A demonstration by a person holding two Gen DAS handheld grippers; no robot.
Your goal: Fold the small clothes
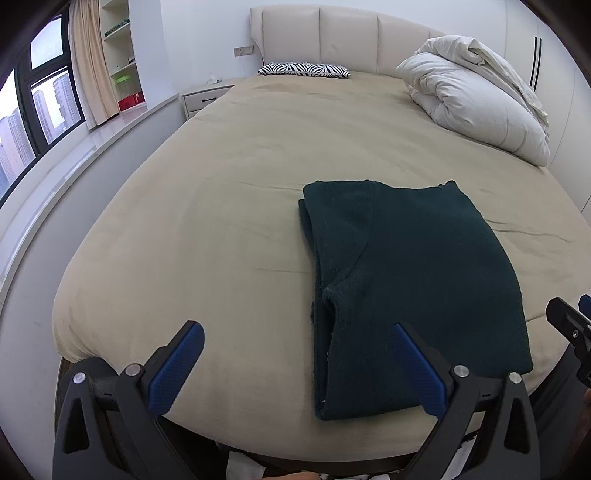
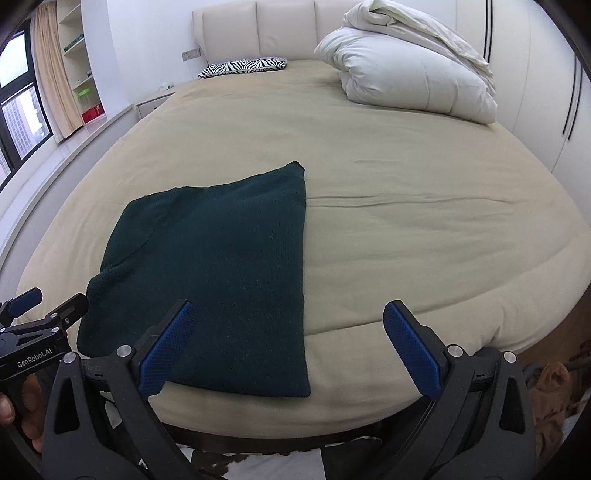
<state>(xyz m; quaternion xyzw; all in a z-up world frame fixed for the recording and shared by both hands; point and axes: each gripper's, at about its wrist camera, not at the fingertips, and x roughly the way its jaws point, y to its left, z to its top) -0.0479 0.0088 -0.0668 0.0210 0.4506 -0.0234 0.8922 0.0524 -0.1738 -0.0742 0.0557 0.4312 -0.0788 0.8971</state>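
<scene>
left wrist view looks down the length of a wide bed with a beige sheet [image 1: 229, 192], and a folded dark green knitted garment [image 1: 406, 280] lies flat on it near the foot edge, right of centre. the garment is a rough rectangle with doubled layers showing along its left side and a fold line running partway down its front. the left gripper [image 1: 297, 363] hovers at the foot of the bed with its blue-padded fingers [image 1: 175, 367] spread wide and holding nothing; the right-hand finger sits over the garment's near edge in this view, though i cannot tell if it touches the cloth. a black part of the right gripper [image 1: 570, 328] shows at the far right edge.

right wrist view shows the same garment [image 2: 218, 273] left of centre, its right edge straight and its near edge close to the mattress edge. the right gripper [image 2: 288, 350] is also spread wide and empty, its left finger [image 2: 164, 350] over the garment's near corner and the other over bare sheet. the left gripper [image 2: 33, 325] appears at the lower left, held in a hand [image 2: 22, 410].

at the head end, a zebra-striped pillow [image 1: 304, 69] lies against the cream padded headboard [image 1: 332, 33], and a rolled white duvet [image 1: 476, 99] sits on the right side, well apart from the garment.
</scene>
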